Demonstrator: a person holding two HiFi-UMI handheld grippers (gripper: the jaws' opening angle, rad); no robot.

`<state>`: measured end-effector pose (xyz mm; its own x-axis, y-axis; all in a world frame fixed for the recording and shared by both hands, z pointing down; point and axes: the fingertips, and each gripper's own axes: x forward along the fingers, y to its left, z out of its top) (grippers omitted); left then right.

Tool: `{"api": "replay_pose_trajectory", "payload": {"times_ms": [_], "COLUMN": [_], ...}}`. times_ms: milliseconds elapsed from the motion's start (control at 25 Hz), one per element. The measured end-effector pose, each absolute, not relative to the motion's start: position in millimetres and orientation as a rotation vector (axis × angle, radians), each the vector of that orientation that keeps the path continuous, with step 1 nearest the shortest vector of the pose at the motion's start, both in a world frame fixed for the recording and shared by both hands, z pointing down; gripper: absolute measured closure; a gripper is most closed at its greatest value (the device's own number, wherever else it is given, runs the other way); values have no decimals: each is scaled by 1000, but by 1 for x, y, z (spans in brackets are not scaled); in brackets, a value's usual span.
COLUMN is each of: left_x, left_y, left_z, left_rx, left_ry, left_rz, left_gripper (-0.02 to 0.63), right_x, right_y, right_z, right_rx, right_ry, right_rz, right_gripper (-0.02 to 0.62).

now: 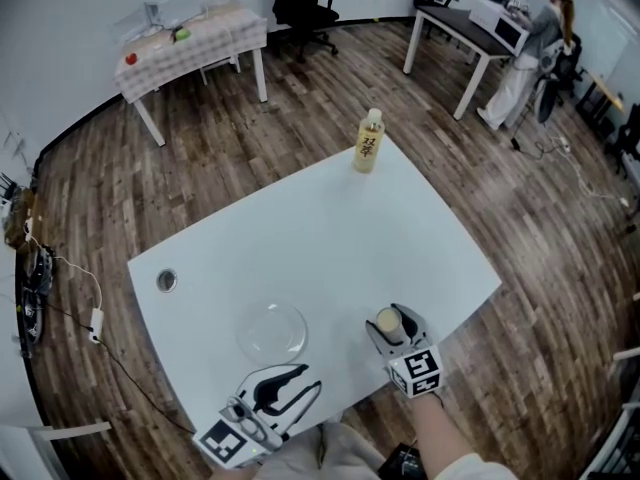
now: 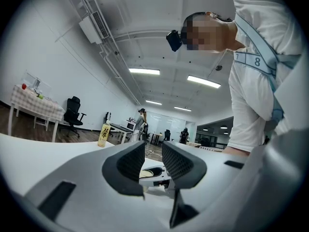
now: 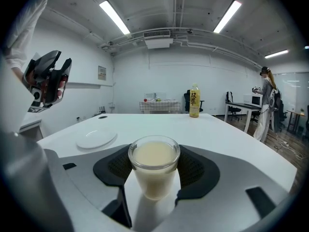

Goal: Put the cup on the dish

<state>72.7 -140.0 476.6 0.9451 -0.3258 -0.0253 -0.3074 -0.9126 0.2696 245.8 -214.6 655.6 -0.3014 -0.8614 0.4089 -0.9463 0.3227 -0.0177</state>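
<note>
Since the right gripper (image 1: 392, 318) has its dark ribbed pads closed on either side of the small clear glass cup (image 3: 153, 173), my first worry is the grip itself. The wall of the glass is smooth and straight, and I judge it could slide down between the pads if the hold is light. The cup is filled almost to its rim with a pale creamy liquid, so any tilt or jerk on the way across would likely spill it. It sits near the front edge of the smooth white table (image 1: 330, 228), to the right of the shallow round translucent dish (image 1: 271, 330) and apart from it. I can't tell whether its base has left the tabletop.

The dish looks thin and light, with a low raised rim, and it lies empty on a slick surface. If I bring the cup in too low, its base could catch that rim and push the dish away. If I set it down off-centre, the cup could end up tilted on the rim.

The left gripper (image 2: 153, 154) hangs by the near edge with its jaws slightly apart and nothing between them, close to the dish. I'd want to keep it out of the cup's path. A tall yellow plastic bottle (image 1: 369, 141) stands at the far edge, well clear of all this.
</note>
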Motion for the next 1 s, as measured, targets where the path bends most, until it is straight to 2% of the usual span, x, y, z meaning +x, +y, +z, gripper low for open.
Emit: {"api": "replay_pose_trajectory", "payload": {"times_ms": [400,1000], "left_x": [48,-13], "left_y": [-144,-145], "left_z": [472,467], "left_rx": [2839,2793], "left_ry": [-559,-741], "left_rz": [-126,-149], "left_gripper": [505,505], "right_x": [208,88], "right_y": [-229,-260], "right_z": [639,616], "right_rx": [1558,1320], "right_ry": [-2329,-2514], "right_rz": [347,305], "right_gripper": [314,314]}}
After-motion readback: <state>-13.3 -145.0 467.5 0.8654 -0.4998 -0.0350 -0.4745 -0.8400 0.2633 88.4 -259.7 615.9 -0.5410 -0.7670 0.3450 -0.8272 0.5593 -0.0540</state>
